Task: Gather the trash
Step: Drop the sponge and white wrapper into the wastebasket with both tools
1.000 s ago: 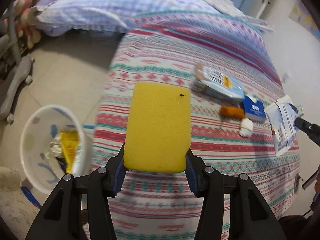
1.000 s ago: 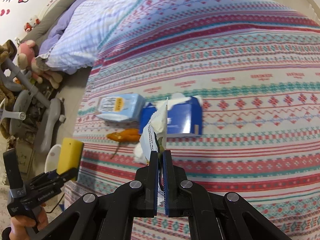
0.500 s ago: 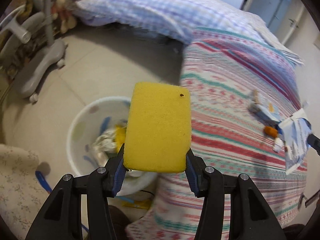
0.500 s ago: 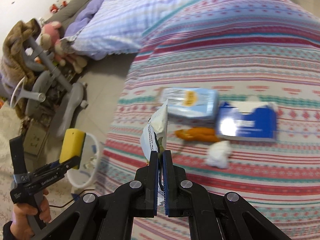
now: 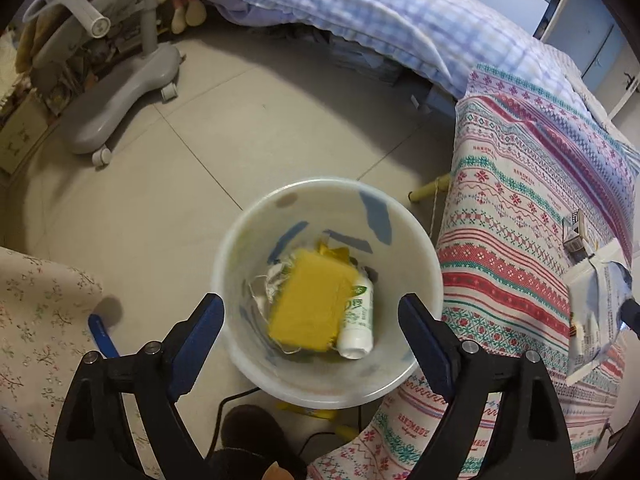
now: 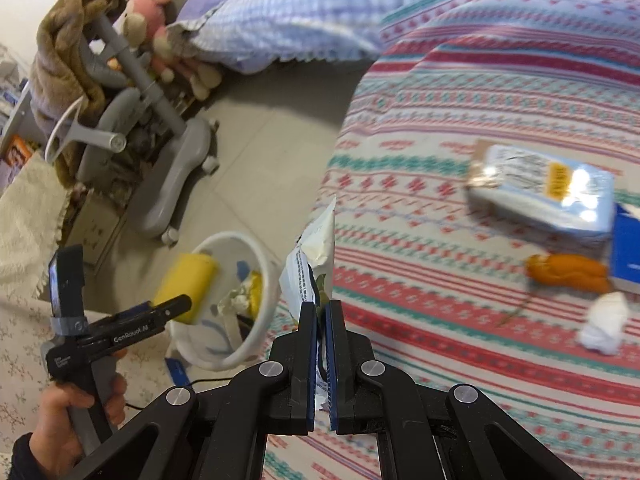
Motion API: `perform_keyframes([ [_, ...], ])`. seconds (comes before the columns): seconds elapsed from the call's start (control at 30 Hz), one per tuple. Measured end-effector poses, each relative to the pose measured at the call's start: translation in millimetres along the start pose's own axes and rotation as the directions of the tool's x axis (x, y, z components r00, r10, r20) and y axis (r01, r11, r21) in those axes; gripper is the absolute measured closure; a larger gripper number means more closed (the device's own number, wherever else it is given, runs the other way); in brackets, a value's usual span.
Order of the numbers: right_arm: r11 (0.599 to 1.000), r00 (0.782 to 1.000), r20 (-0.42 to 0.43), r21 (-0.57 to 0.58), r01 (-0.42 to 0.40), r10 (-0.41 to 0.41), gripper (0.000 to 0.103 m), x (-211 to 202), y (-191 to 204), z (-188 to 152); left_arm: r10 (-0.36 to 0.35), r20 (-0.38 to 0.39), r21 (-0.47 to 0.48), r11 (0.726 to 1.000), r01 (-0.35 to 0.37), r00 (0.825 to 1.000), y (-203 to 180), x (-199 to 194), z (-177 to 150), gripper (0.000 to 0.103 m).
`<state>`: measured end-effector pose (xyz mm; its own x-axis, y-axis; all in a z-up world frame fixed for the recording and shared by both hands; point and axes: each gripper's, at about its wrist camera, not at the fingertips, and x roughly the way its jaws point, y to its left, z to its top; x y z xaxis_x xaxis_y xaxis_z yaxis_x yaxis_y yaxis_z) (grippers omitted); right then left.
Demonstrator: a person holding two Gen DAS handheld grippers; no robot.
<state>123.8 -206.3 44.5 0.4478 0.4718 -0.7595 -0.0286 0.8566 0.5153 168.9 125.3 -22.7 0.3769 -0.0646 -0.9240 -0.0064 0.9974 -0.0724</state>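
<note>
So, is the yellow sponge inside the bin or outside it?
Inside. The yellow sponge lies in the white bin on other trash, beside a white tube, below the open left gripper.

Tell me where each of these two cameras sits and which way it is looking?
Left wrist: on the left gripper, looking steeply down into the white bin where the yellow sponge lies; its fingers, just opened, stand wide.
Right wrist: on the right gripper, facing the bed; its fingers pinch a white wrapper, and the person's left hand shows.
Shared: bin, sponge, bed, wrapper.
</note>
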Motion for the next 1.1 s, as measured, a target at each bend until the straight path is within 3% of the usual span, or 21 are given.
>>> perform_keyframes([
  [0.3, 0.998, 0.998, -0.024, 0.003, -0.056, 0.056, 0.100, 30, 23, 3, 0.071, 0.059, 0.003, 0.997, -0.072, 0.996, 31, -21, -9, 0.012],
  [0.87, 0.982, 0.979, -0.078, 0.028, -0.187, 0.189, 0.100, 107, 71, 2, 0.082, 0.060, -0.064, 0.995, -0.078, 0.995, 66, -25, -20, 0.009],
  [0.97, 0.983, 0.981, -0.074, 0.021, -0.181, 0.182, 0.092, 113, 74, 1, 0.079, 0.059, -0.060, 0.995, -0.075, 0.995, 63, -24, -20, 0.009],
  [1.03, 0.986, 0.982, -0.088, 0.028, -0.163, 0.165, 0.053, 115, 70, 0, 0.070, 0.058, -0.056, 0.996, -0.067, 0.996, 60, -24, -19, 0.009],
  [1.1, 0.989, 0.986, -0.075, 0.020, -0.145, 0.146, 0.047, 111, 69, -1, 0.062, 0.057, -0.049, 0.997, -0.059, 0.996, 55, -24, -18, 0.009],
])
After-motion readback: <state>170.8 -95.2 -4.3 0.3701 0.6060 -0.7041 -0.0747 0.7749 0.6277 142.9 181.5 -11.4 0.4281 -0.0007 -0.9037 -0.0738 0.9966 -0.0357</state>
